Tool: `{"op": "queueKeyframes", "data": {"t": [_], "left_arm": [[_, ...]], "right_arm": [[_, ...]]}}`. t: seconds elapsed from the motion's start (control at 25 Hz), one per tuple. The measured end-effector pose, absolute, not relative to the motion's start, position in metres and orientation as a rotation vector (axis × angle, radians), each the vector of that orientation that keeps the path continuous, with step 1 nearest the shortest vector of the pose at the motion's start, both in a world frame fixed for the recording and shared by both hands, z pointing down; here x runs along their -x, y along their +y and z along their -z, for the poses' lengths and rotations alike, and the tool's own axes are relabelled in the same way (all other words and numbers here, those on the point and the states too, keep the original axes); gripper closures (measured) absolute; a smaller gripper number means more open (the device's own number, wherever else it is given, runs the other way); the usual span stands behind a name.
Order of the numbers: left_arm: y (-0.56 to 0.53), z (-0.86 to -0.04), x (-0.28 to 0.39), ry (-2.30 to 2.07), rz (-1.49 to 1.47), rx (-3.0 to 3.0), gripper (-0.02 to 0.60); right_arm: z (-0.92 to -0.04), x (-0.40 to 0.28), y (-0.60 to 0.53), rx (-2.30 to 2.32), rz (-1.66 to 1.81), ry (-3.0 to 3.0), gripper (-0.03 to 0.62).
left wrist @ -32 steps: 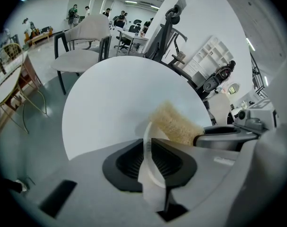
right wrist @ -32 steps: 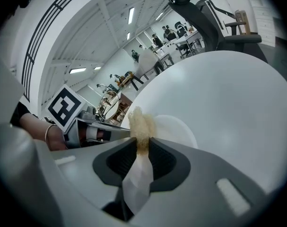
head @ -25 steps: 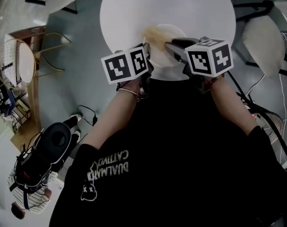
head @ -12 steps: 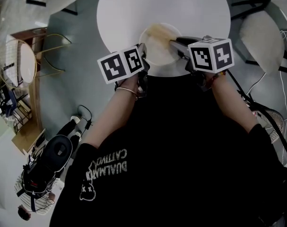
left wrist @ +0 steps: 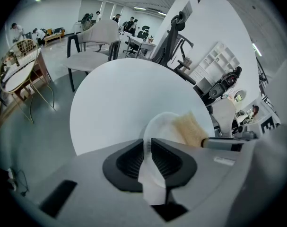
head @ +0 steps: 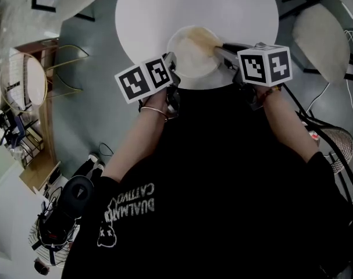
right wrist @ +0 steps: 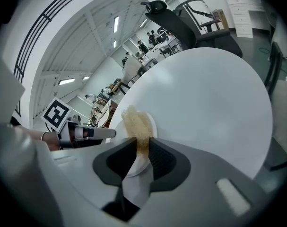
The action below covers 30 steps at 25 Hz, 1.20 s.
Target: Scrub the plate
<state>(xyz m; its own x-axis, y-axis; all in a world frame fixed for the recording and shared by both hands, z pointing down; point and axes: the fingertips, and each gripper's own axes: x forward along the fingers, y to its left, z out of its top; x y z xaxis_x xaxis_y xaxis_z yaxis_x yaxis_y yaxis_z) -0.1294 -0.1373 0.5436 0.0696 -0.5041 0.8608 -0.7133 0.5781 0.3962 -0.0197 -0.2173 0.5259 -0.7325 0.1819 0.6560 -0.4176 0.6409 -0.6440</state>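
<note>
Small round white plate [head: 191, 56] [left wrist: 163, 126] [right wrist: 152, 122] lies on the round white desk [head: 223, 4] [left wrist: 110, 103] [right wrist: 214, 93], at the desk's edge nearest the person, well inside the rim. The left tool [head: 171, 63] [left wrist: 148, 143] reaches over that same edge of the desk and is clenched on the plate's near-left rim; in the left gripper view the thin white rim runs straight between the two dark pads, which press on it from both sides. The right tool [head: 220, 50] [right wrist: 142, 148] comes in over the desk's near edge from the other side and grips a tan, coarse-fibred scrubbing sponge [head: 202, 38] [left wrist: 190, 129] [right wrist: 136, 124]. Its pads are closed on the sponge's lower end, and the rest of the sponge lies on the plate's far-right part, touching its surface. Each tool carries a white cube with black square markers; both cubes hang just off the desk's near edge. A pale padded chair [head: 321, 39] stands on the grey floor [head: 89, 115] to the right of the desk in the head view. A black office chair [right wrist: 171, 13] stands beyond the desk's far side.
</note>
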Motion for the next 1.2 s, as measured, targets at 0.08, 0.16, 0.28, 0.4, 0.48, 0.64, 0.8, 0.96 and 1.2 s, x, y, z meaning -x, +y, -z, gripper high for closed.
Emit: {"op": "queueKeyframes", "data": {"t": [0.08,0.16,0.28,0.4,0.48,0.64,0.8,0.96,1.2], "left_arm": [[-0.136,-0.544,0.13,-1.584,-0.206,-1.051,0.526],[-0.136,-0.545,0.127,-1.586,-0.199,-1.051,0.526],[-0.139,-0.543,0.121,-1.588,-0.204,-1.056,0.526],[-0.139,-0.544,0.129,-1.589,-0.207,-1.053,0.525],[-0.139,-0.546,0.133,-1.59,-0.2,-1.05,0.525],[-0.142,-0.542,0.12,-1.621,-0.214,-1.074,0.526],[-0.148,-0.54,0.114,-1.645,-0.231,-1.09,0.526],[-0.146,-0.538,0.111,-1.629,-0.244,-1.12,0.526],[-0.147,-0.531,0.11,-1.614,-0.23,-1.158,0.53]], "right_arm": [[-0.526,0.017,-0.219,-0.194,-1.092,-2.15,0.511],[-0.526,0.011,-0.22,-0.202,-1.103,-2.154,0.511],[-0.523,0.001,-0.224,-0.215,-1.107,-2.159,0.511],[-0.523,0.004,-0.228,-0.236,-1.112,-2.16,0.511],[-0.524,0.005,-0.229,-0.25,-1.122,-2.159,0.511],[-0.523,-0.012,-0.229,-0.267,-1.137,-2.162,0.511],[-0.518,-0.017,-0.231,-0.266,-1.166,-2.175,0.511],[-0.506,0.001,-0.224,-0.21,-1.159,-2.216,0.511],[-0.5,0.037,-0.188,-0.042,-1.094,-2.21,0.511]]}}
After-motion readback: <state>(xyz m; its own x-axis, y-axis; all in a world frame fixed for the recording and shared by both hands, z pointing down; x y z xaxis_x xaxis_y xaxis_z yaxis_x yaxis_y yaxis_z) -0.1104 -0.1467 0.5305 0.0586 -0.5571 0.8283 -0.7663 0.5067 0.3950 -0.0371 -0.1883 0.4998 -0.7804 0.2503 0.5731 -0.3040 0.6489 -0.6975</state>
